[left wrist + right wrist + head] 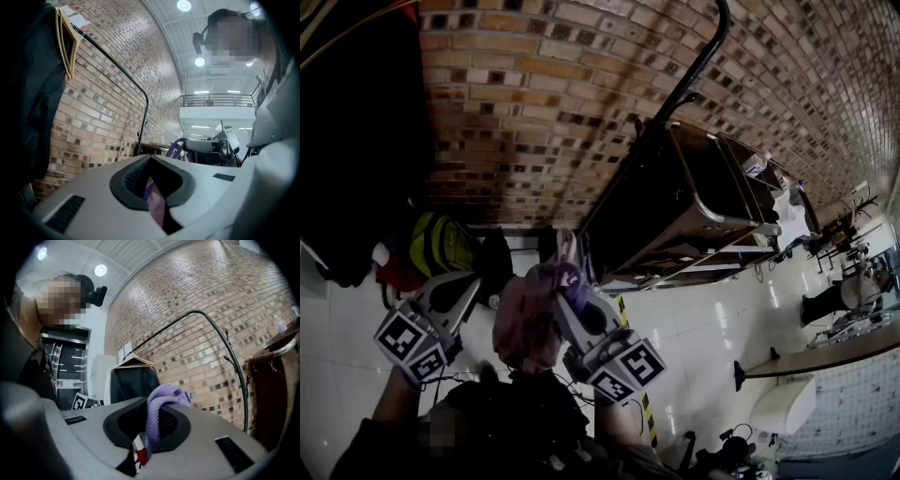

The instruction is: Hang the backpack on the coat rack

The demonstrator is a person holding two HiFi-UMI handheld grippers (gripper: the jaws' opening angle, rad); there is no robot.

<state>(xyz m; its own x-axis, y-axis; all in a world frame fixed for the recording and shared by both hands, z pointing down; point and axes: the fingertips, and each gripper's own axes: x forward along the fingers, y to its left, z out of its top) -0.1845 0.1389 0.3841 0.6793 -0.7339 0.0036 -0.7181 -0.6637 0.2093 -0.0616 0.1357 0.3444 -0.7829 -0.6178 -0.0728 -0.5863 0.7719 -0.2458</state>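
**A:** Backpack (530,319), position?

**B:** Pink-mauve bundle, low in the head view, hanging between the two grippers in front of the person's torso. It is off the rack.

**A:** Grip state?

**B:** Left gripper (469,281): jaws closed on a purple strap (155,206) that runs up out of the gap. Right gripper (570,298): jaws clamped on a lilac webbing strap (152,420) that loops over the top of the pads, with a red tag (142,456) just under it. The backpack's fabric lies against the right gripper's front, and the left gripper is just beside it.

**A:** Rack?

**B:** Black tube rail (705,56) runs along the brick wall (534,94) and bends down at one end. Small pegs (228,359) stick out on the downward part. The rail is well apart from the backpack, toward the top of the head view.

**A:** Edges, clearance?

**B:** Left end: a dark garment (356,141) on a wooden hanger (65,42) takes up the rail. From the hanger to the bend the tube shows bare against the brick. Past the bend a dark cabinet (694,197) stands close to the upright. A yellow-green item (441,246) sits just beside the left gripper, and I cannot tell what it is. White floor tiles (712,328) lie open to the right, crossed by a yellow-black tape stripe (635,375).
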